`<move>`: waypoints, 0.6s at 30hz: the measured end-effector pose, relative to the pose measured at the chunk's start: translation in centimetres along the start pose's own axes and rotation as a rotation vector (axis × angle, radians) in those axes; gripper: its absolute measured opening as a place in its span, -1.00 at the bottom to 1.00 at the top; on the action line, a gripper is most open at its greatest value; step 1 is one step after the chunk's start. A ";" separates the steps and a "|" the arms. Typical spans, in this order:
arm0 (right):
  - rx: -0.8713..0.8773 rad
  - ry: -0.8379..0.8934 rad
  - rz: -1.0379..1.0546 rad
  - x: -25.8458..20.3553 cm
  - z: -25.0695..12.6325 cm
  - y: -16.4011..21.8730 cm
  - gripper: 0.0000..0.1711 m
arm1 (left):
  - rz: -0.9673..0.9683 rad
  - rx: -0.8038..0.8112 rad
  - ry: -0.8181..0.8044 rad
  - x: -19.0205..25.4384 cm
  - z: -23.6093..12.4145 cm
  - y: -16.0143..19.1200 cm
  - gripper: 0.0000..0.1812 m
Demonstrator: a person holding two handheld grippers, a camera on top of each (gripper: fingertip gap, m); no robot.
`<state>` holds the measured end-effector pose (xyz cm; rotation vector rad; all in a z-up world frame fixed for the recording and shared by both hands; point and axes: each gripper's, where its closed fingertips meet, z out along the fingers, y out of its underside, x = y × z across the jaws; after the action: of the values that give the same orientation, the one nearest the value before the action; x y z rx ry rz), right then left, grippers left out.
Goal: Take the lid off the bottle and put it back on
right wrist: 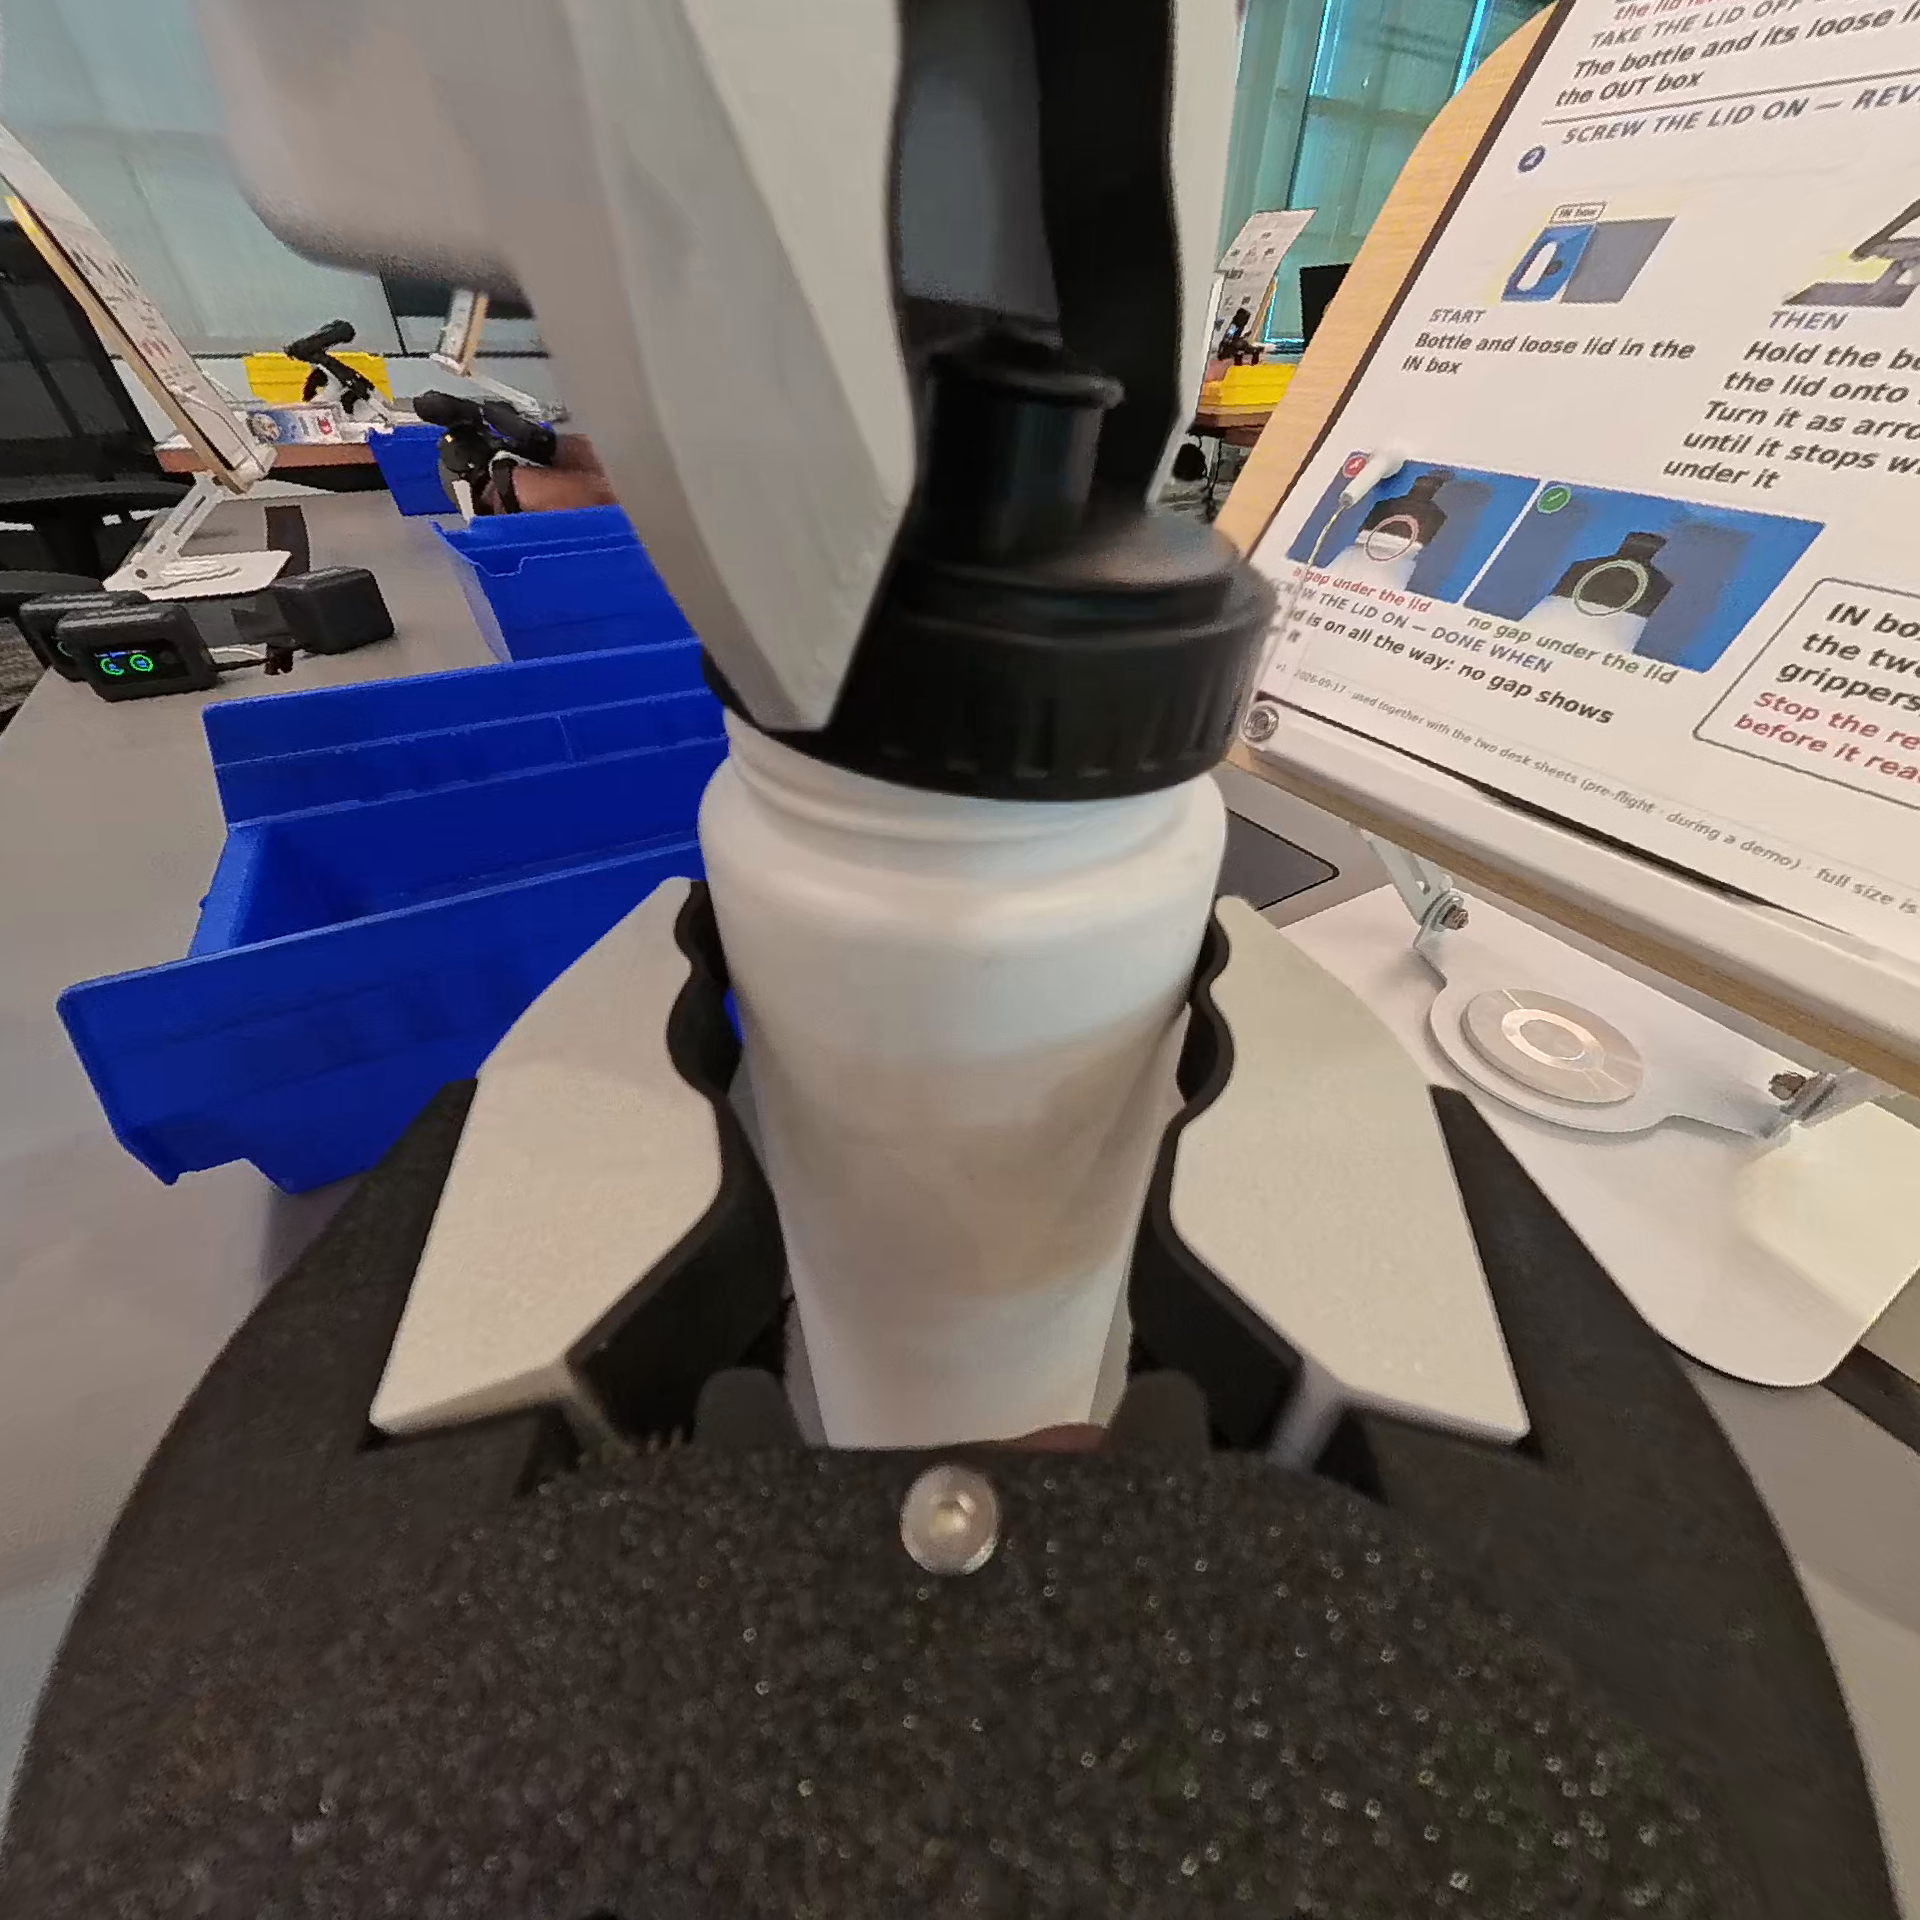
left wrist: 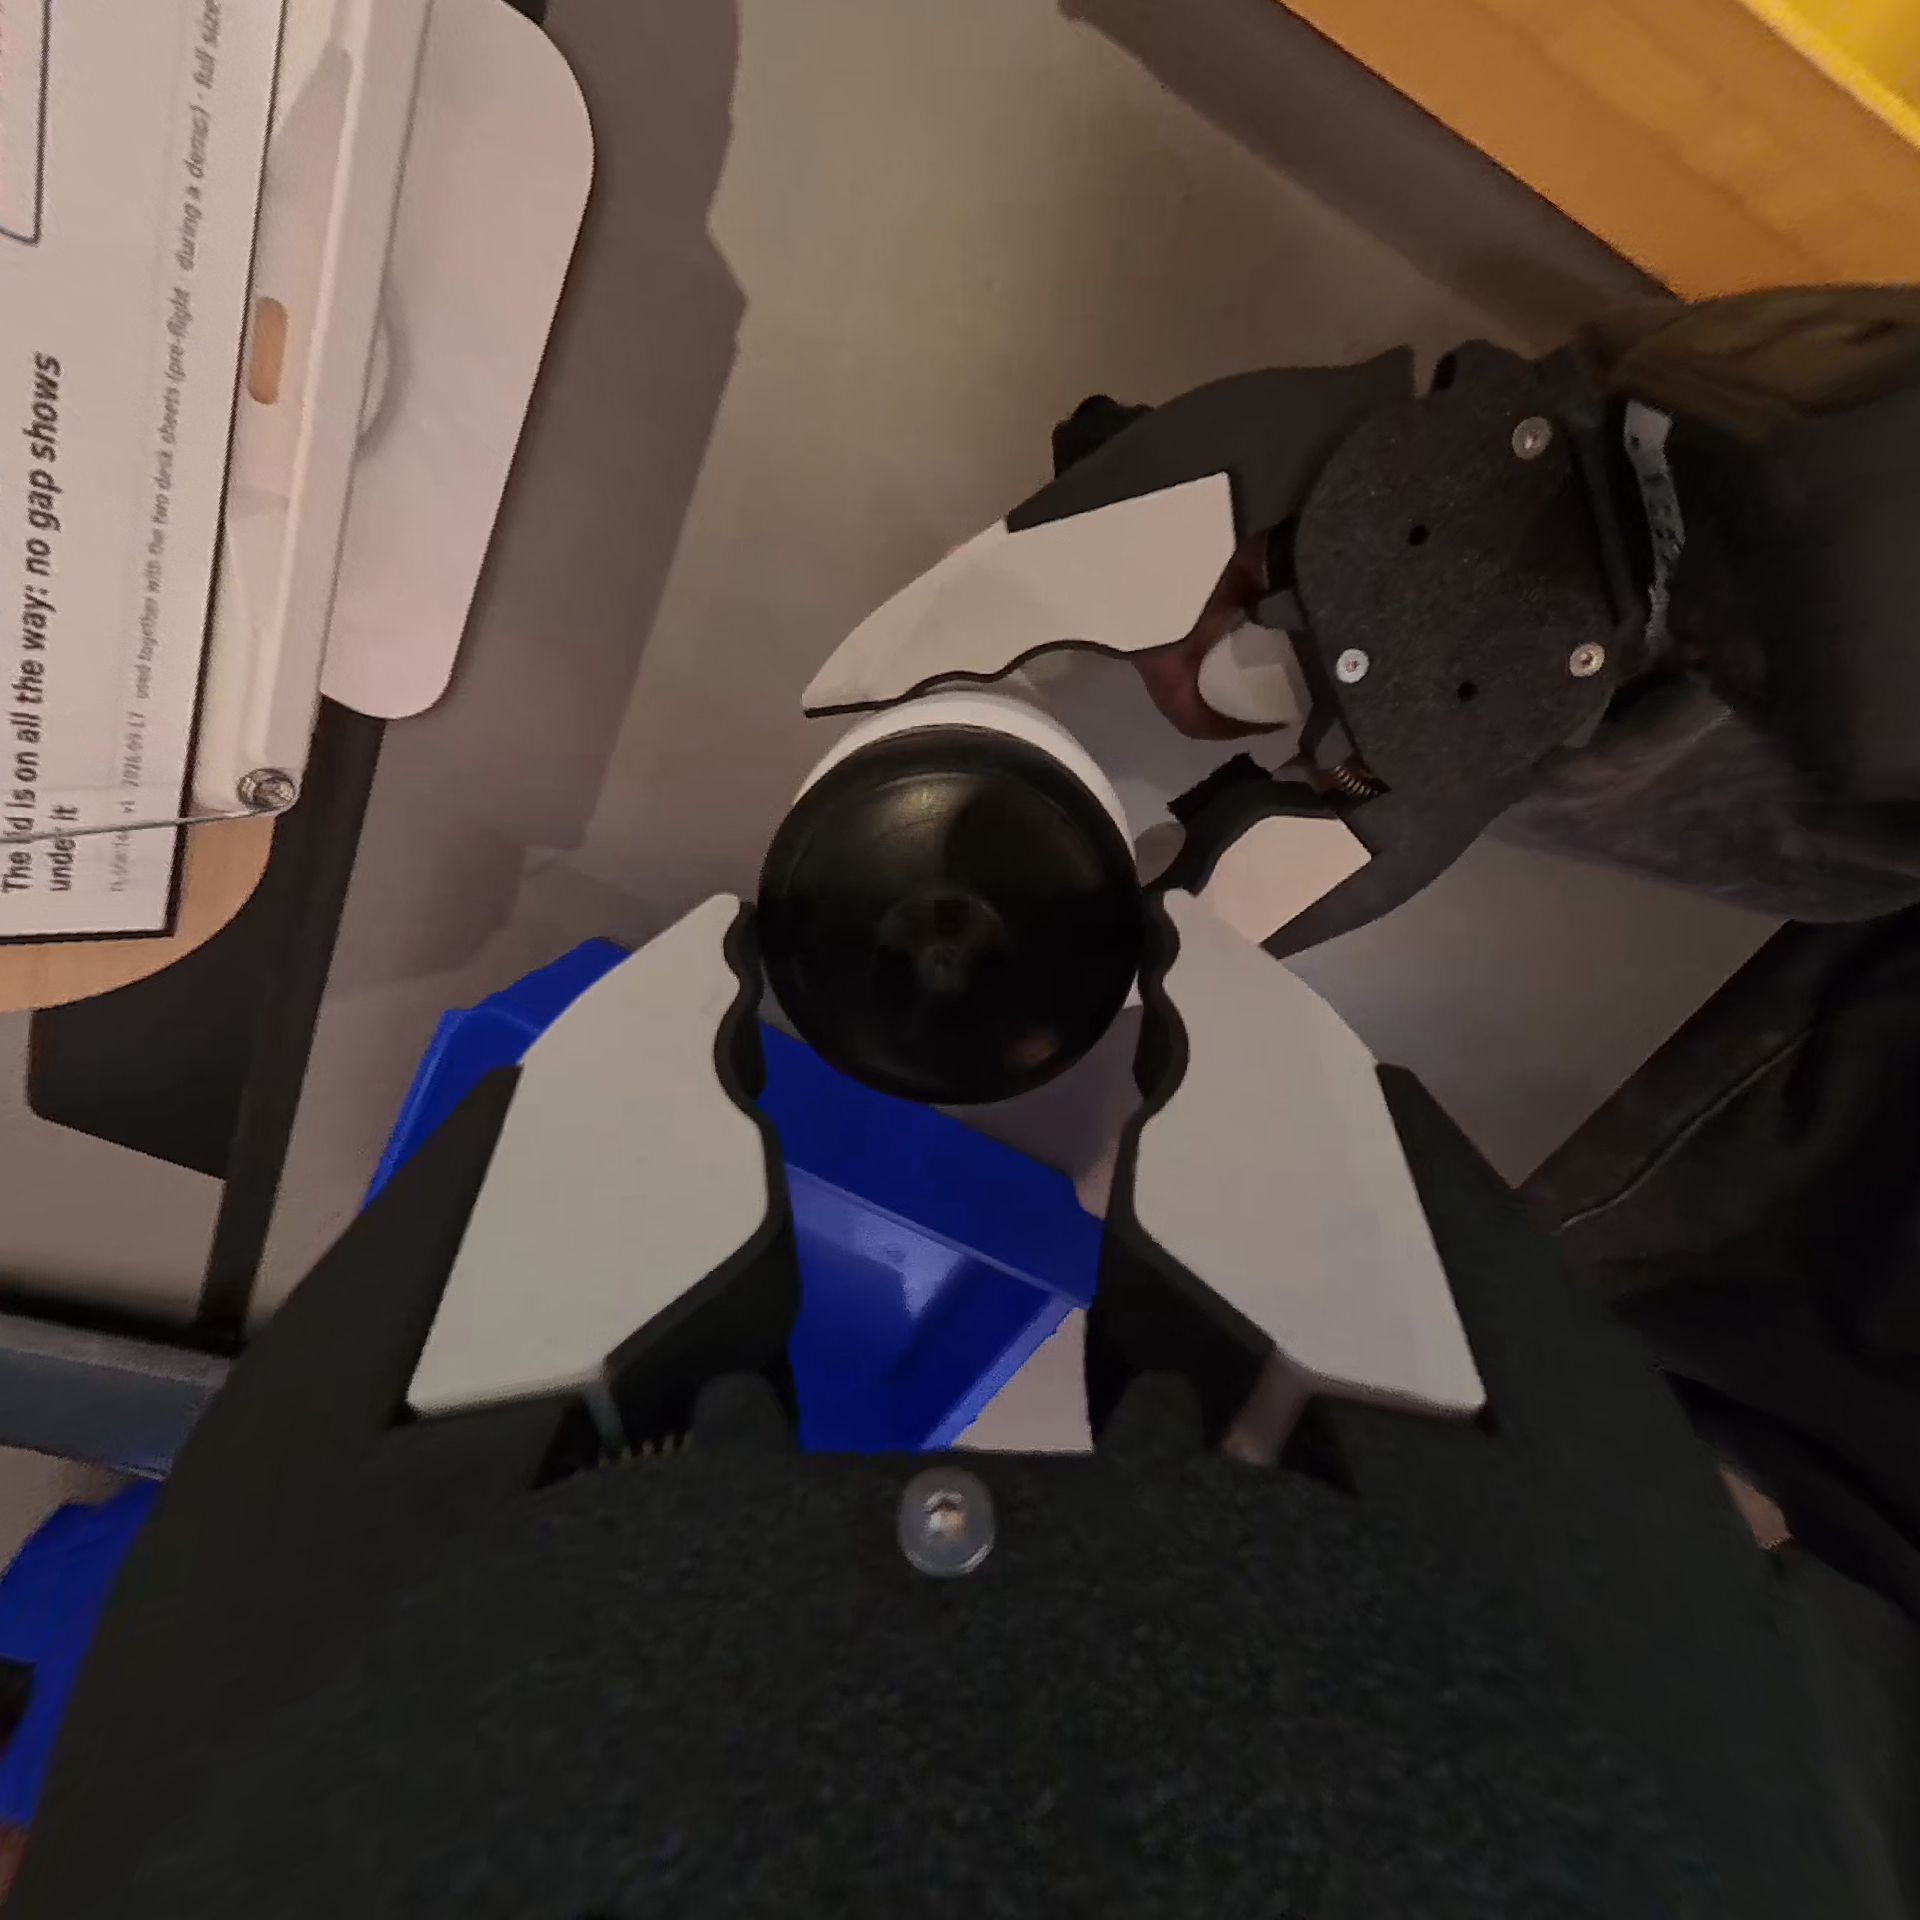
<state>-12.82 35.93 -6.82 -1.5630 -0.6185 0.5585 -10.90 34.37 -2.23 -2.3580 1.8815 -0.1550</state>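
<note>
A white bottle stands upright in my right gripper, which is shut on its body. Its black ribbed lid sits on the neck, slightly tilted, with a strip of neck showing under its left side. My left gripper comes down from above and is shut on the lid, one finger on each side. Its white finger fills the top of the right wrist view. In the left wrist view the right gripper reaches in from the right and holds the bottle below the lid.
Blue bins stand left of the bottle and show under it from above. An instruction board on a white stand is close on the right, and also shows in the left wrist view. Small black devices lie at the far left of the grey table.
</note>
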 end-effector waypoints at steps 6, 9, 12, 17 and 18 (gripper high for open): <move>0.000 -0.001 -0.001 0.0 0.0 0.0 -0.01 | -0.069 0.012 -0.009 0.0 0.0 0.4 -0.24; -0.002 -0.001 0.000 0.0 0.0 0.0 -0.01 | -0.123 0.030 -0.019 0.0 0.0 0.3 -0.23; -0.003 -0.001 0.000 0.0 0.0 0.0 -0.01 | -0.200 0.024 -0.017 0.0 0.1 0.3 -0.23; -0.004 0.001 0.003 0.1 0.0 0.0 -0.01 | -0.216 0.011 -0.038 0.0 0.2 0.2 -0.23; -0.002 0.001 0.005 0.1 -0.1 0.0 -0.01 | -0.201 0.010 -0.038 0.0 0.2 0.2 -0.23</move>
<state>-12.70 35.94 -6.82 -1.5670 -0.6148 0.5614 -11.09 34.29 -2.41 -2.5207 1.6208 -0.1367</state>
